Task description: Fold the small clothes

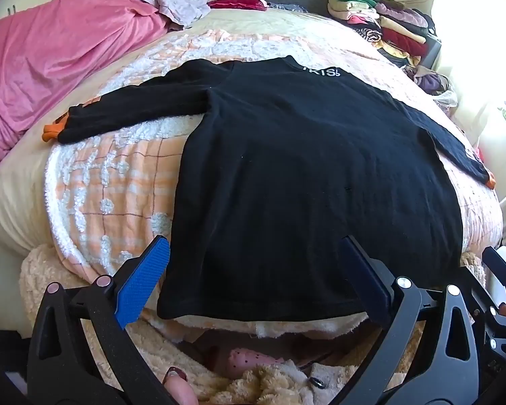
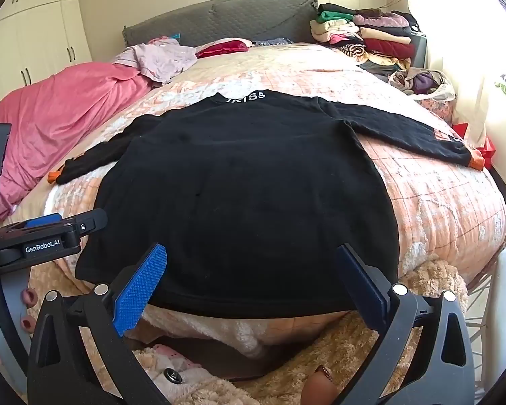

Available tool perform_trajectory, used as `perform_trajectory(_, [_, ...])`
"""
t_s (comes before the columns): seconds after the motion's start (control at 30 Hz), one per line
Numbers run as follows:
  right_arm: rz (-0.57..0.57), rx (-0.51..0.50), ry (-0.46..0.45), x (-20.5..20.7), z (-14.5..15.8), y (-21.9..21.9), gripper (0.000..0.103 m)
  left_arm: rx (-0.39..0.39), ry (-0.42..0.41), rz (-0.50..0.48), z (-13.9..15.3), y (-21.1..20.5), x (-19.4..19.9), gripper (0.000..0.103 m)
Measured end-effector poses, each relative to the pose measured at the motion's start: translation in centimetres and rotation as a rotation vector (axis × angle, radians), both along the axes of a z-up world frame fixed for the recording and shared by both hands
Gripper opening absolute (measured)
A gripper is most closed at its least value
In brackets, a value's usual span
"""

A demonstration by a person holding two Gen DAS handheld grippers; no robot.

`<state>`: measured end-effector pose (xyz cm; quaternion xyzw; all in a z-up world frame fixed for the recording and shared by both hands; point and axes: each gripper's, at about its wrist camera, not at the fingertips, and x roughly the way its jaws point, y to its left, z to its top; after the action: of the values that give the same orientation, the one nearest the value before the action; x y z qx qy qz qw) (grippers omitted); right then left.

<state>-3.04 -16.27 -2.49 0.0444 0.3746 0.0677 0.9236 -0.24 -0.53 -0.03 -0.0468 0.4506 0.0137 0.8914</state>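
Black long-sleeved knit sweater (image 1: 286, 155) spread flat on peach checked quilt (image 1: 118, 175), sleeves outstretched. Left gripper (image 1: 253, 280) spread wide above hem; right gripper (image 2: 253, 283) likewise spread, nothing pinched.

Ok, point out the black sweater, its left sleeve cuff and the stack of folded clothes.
black sweater (image 1: 303, 175), left wrist view, middle of the body.
orange cuff (image 1: 50, 132), left wrist view, end of the left sleeve.
folded clothes stack (image 2: 371, 33), right wrist view, middle of the pile.

A black long-sleeved knit sweater (image 1: 286, 175) lies flat on the peach checked quilt (image 1: 124, 175) of the bed, sleeves spread. Left lies a pink crumpled sheet (image 1: 50, 60); behind right, a stack of folded clothes (image 2: 364, 33).
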Motion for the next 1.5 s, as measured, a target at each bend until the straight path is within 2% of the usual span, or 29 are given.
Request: perform_trajectory(1.5, [-0.005, 0.011, 0.001, 0.27, 0.07, 0.0, 0.099, -0.004, -0.002, -0.014, 0.04, -0.33, 0.05, 0.094])
